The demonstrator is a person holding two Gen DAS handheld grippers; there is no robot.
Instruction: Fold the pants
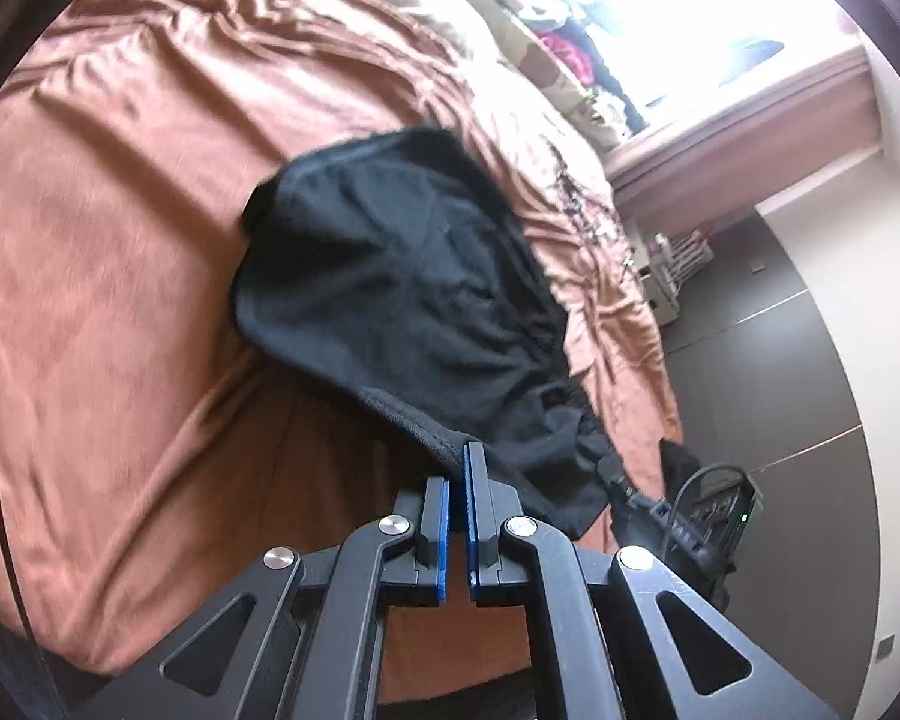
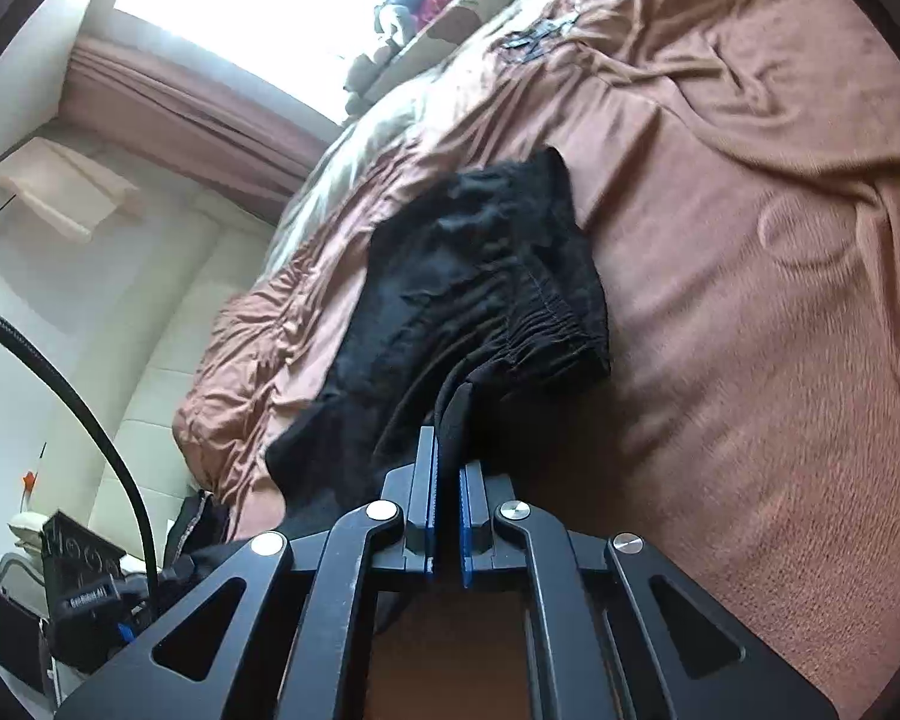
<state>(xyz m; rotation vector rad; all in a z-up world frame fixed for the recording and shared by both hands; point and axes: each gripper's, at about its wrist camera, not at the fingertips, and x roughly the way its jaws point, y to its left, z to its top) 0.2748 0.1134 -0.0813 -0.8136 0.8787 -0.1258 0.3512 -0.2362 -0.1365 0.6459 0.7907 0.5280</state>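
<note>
Early stage: left gripper (image 1: 457, 468) and right gripper (image 2: 447, 456), fingers pinching the black pants (image 1: 390, 276) lifted off the bed (image 1: 120, 300) at frame centre; folding remains.

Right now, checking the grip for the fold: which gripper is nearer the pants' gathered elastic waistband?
Right. The right gripper pinches fabric just below the waistband; the left gripper clamps a plain hem.

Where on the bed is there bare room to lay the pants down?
Bare brown bedspread lies left of the black pants in the left wrist view, right of them in the right wrist view. The pillow end by the window is cluttered. Both grippers pinch fabric.
</note>
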